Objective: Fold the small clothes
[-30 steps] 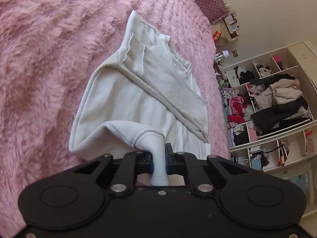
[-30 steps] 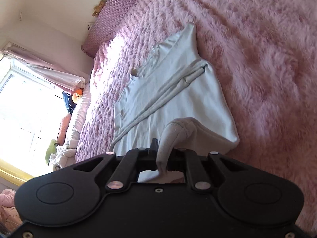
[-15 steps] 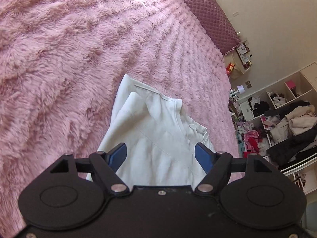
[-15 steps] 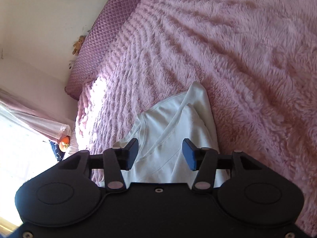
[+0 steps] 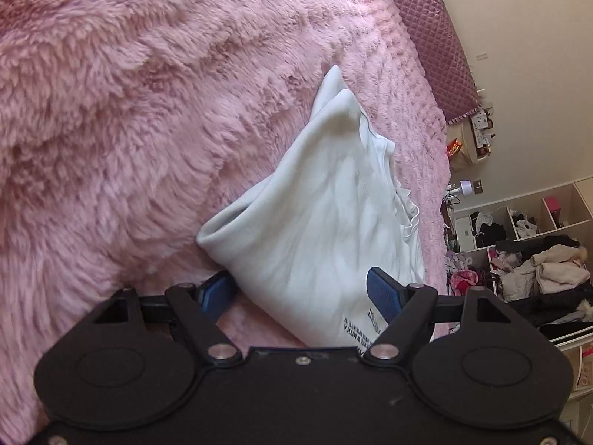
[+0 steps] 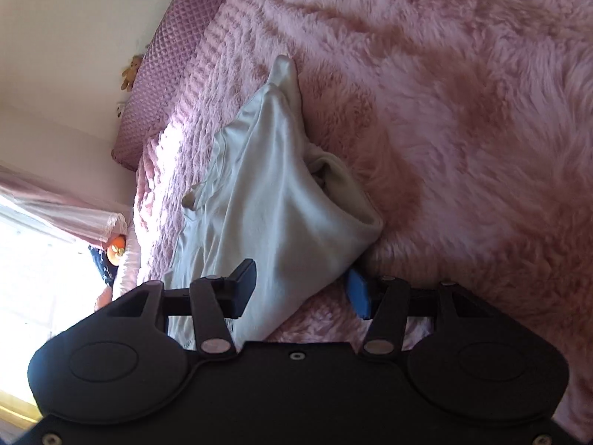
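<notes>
A small white garment (image 5: 326,215) lies folded on the fluffy pink bedspread (image 5: 129,111). Its near fold bulges at the left corner, and printed label text shows by my right finger. My left gripper (image 5: 300,293) stands open low over the near edge. The cloth lies between the blue pads (image 5: 383,293) without being pinched. In the right wrist view the same garment (image 6: 274,200) runs away from me, with a rolled fold at its right corner. My right gripper (image 6: 301,290) is open and its jaws are opening. The cloth's near corner sits loose between them.
A quilted purple headboard (image 5: 441,37) and a cream wall close off the far end of the bed. Open shelves crammed with clothes (image 5: 530,252) stand at the right. A bright window with a pink curtain (image 6: 55,215) lies to the left in the right wrist view.
Both grippers were shut on raised corners of the garment a second ago. They let go, opened, and sank toward the bed. The garment now lies folded over itself.
</notes>
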A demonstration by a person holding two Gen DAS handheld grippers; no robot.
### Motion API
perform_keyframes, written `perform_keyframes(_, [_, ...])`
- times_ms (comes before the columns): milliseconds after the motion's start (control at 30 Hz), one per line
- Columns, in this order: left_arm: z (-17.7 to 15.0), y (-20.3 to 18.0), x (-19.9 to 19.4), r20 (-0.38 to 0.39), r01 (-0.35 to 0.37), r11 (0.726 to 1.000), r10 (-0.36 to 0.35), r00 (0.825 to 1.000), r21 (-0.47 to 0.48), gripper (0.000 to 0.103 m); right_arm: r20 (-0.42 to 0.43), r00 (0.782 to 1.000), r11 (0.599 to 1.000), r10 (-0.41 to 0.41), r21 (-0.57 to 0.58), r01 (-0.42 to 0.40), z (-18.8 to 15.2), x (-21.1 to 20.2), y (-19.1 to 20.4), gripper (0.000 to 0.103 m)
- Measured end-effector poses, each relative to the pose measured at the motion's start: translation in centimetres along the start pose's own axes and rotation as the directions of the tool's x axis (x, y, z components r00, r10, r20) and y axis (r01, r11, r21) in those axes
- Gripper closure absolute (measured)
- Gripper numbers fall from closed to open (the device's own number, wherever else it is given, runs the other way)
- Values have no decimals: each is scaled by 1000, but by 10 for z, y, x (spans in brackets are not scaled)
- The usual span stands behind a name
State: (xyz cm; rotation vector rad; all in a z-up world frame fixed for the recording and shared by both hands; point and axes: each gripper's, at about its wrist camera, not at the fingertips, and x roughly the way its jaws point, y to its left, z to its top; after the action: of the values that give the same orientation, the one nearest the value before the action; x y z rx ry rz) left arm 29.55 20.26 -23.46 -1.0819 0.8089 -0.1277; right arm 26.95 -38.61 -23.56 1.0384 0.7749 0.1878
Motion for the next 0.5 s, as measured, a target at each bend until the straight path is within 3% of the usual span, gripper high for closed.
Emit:
perform_keyframes(67, [5,-4,9,14,-30,999,31,999,-23,32,34,999,996,35,78,-38,5,7,-3,50])
perform_keyframes(100, [9,-7,14,24,-35,999,36,999,-34,53,49,998,994,25,103,-30,7,10,-4,51])
perform_keyframes(133, [12,-10,18,28,-57,998,58,998,-40,68,58,998,992,14,123,-21,8,12,-3,54])
perform_keyframes(167, [13,-12,20,23,-80,996,81,996,-42,94,60,998,992,2,128,-10,9,13,-3,71])
perform_keyframes(200, [16,-12,22,16,-85,995,86,996,-56,95,63,998,993,-28,121,20,10,14,1,88])
perform_keyframes(333, [19,-25,6,49,-86,996,86,995,-12,97,78,993,995,-88,41,85,8,-2,25,95])
perform_keyframes(500, [5,-35,-41,59,-20,999,18,998,38,101,47,999,999,-27,-37,29,-3,-45,41,98])
